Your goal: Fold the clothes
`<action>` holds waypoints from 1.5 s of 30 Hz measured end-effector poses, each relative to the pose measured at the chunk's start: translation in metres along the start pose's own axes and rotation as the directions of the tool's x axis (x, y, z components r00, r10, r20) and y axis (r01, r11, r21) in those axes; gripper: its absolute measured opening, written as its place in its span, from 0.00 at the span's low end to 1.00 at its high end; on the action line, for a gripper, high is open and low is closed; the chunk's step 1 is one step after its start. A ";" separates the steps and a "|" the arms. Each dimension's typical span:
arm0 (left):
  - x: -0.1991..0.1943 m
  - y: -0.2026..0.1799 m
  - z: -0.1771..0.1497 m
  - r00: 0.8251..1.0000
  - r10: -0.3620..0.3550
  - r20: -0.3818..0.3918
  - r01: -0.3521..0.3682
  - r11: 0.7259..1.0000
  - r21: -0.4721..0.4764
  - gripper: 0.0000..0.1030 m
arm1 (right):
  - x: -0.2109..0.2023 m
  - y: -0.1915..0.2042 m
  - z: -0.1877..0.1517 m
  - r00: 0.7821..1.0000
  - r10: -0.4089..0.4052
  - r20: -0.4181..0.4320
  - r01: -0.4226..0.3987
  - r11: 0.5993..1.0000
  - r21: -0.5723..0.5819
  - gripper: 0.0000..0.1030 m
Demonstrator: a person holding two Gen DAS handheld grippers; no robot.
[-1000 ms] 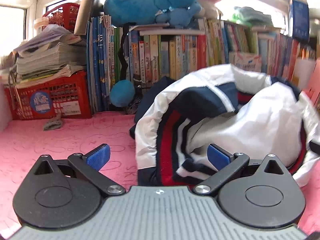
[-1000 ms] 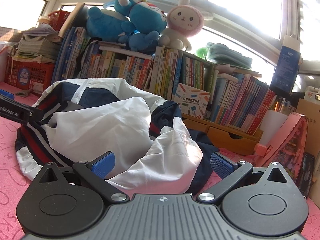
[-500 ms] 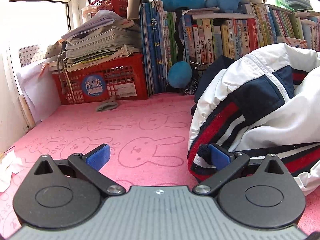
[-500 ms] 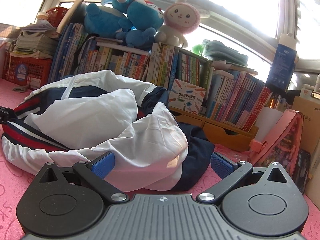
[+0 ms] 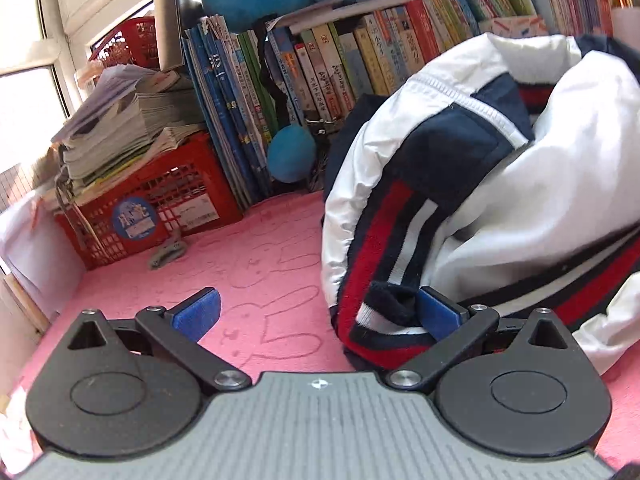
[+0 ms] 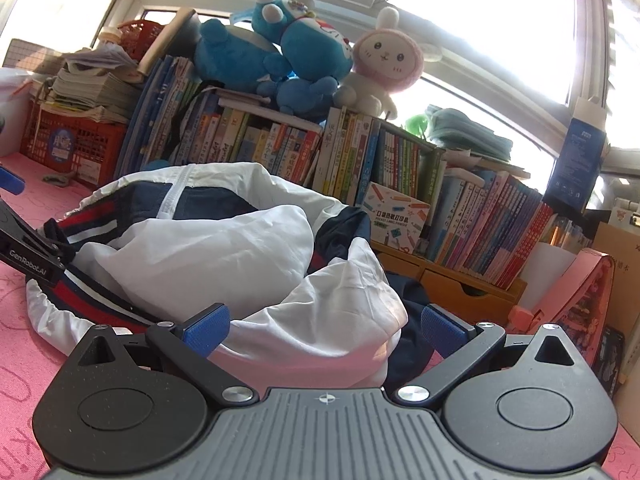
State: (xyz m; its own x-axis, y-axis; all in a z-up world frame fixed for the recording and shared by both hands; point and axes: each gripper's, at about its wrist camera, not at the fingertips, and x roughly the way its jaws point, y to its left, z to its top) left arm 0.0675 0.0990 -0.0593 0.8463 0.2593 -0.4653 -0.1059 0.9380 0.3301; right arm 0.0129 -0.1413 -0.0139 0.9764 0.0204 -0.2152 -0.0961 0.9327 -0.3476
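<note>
Swung back toward the jacket (image 5: 500, 184) at 2 o'clock, left gripper (image 5: 316, 312) wide open with one pad touching the striped hem (image 5: 384, 312), right gripper (image 6: 326, 326) wide open around a white fold, holding nothing; should close first on hem.

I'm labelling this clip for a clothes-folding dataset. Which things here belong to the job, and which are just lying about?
In the job: jacket; left gripper; right gripper.

Lying about: red crate; paper stack; books; blue plush toys; pink rabbit plush; pink mat.
</note>
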 end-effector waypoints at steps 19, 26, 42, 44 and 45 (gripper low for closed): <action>-0.046 0.031 -0.021 0.978 0.120 0.170 -0.080 0.971 -0.224 1.00 | 0.043 0.136 0.051 0.957 0.247 0.155 -0.139 0.854 -0.502 1.00; -0.052 0.055 -0.025 0.967 0.184 0.177 -0.105 0.919 -0.381 1.00 | 0.073 0.159 0.057 0.976 0.168 0.141 -0.071 0.852 -0.519 1.00; -0.056 0.029 -0.020 0.964 0.042 0.263 0.011 0.980 -0.199 1.00 | 0.096 0.145 0.058 0.996 0.068 0.055 -0.031 0.864 -0.502 1.00; -0.054 0.024 -0.018 0.965 0.019 0.262 0.025 0.986 -0.164 1.00 | 0.093 0.140 0.064 0.993 0.039 0.110 0.015 0.890 -0.455 1.00; -0.054 0.022 -0.017 0.964 -0.001 0.264 0.041 0.988 -0.146 1.00 | 0.091 0.138 0.066 0.990 0.025 0.140 0.038 0.901 -0.432 1.00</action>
State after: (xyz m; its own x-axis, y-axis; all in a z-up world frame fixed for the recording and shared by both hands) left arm 0.0107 0.1100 -0.0413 0.9543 0.1883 -0.2320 -0.1462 0.9715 0.1868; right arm 0.1009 0.0126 -0.0208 0.9911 0.0942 -0.0944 -0.1333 0.6860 -0.7153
